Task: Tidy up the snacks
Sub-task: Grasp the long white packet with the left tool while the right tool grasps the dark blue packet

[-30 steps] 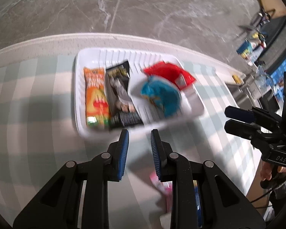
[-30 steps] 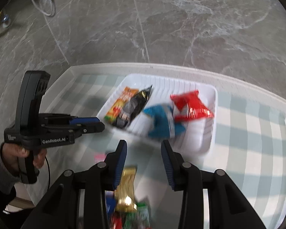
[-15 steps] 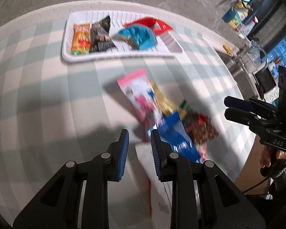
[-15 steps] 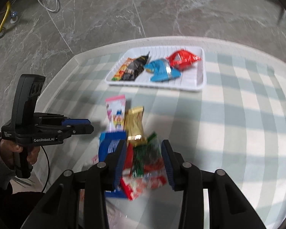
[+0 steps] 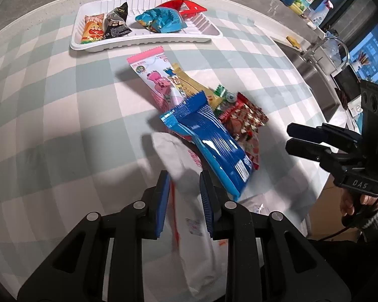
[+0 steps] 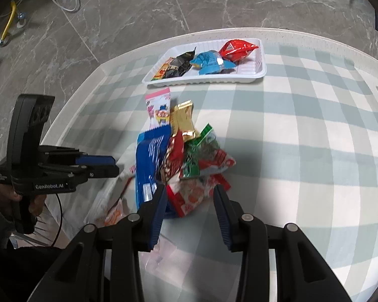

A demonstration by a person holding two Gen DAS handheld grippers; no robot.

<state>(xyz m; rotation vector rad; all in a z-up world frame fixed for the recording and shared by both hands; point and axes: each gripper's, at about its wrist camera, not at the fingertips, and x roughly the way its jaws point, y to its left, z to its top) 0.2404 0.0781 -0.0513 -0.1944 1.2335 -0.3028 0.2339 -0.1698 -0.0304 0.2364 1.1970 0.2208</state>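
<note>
- Left wrist view: left gripper point(image 5: 184, 190) open, straddling white bag point(image 5: 186, 176).
- Right gripper point(image 6: 189, 201) open above the pile point(image 6: 186, 161); four snacks in tray point(image 6: 260, 71).
- Risk: overlapping packets could drag neighbours off the table.

Bench point(image 5: 63, 130) under green-and-white checked cloth. Grey marble-pattern floor point(image 6: 138, 7), top of frame. White cable point(image 6: 60, 2) and yellow hose point(image 6: 8, 22), upper left. Sink faucet point(image 5: 325, 47) and bottles point(image 5: 300, 0), upper right.
</note>
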